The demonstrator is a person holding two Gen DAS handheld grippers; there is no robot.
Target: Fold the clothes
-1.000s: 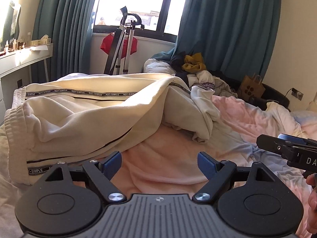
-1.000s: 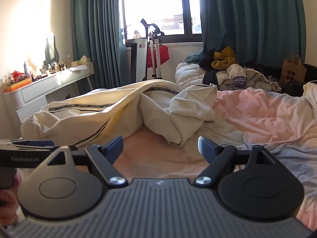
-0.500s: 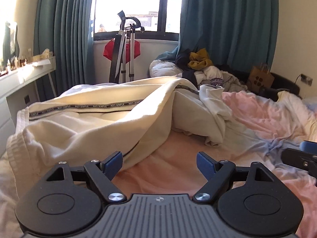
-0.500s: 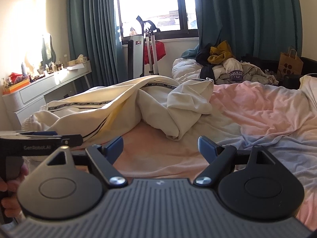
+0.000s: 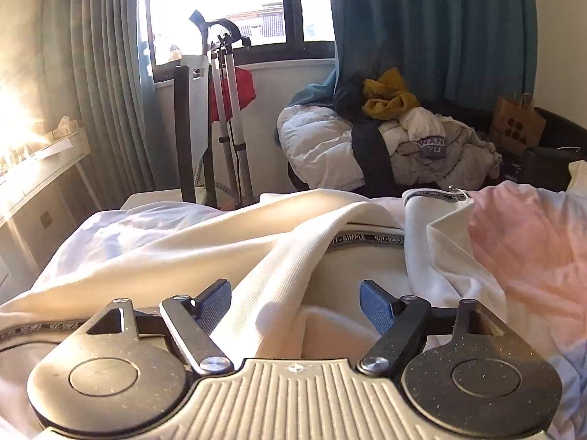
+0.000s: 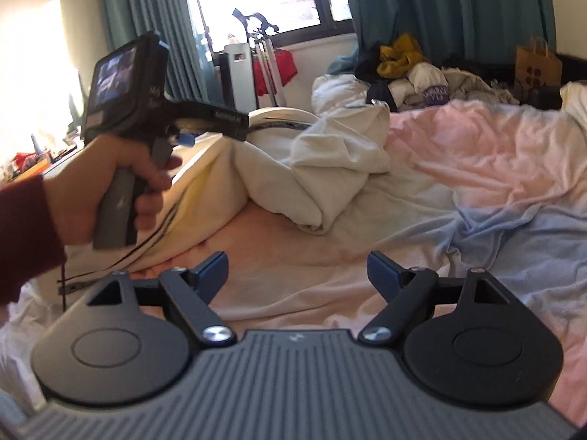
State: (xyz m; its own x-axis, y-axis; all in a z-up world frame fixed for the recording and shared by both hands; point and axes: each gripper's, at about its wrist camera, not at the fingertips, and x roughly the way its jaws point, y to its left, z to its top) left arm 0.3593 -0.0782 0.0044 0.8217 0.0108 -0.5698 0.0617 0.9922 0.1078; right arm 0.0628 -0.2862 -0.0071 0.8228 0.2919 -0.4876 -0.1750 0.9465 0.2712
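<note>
Between the left gripper's (image 5: 295,302) narrowing jaws lies cream garment (image 5: 279,275) fold.

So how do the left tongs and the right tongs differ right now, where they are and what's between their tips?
The left tongs are over the cream garment, a fold of it lying between the open tips; the right tongs are over the pink bedsheet, with only sheet showing in their gap. The left tongs' jaws have just been closing a little, pads not yet pressing; the right tongs' jaws stand wide. Both are open, with blue pads, and grip nothing.
</note>
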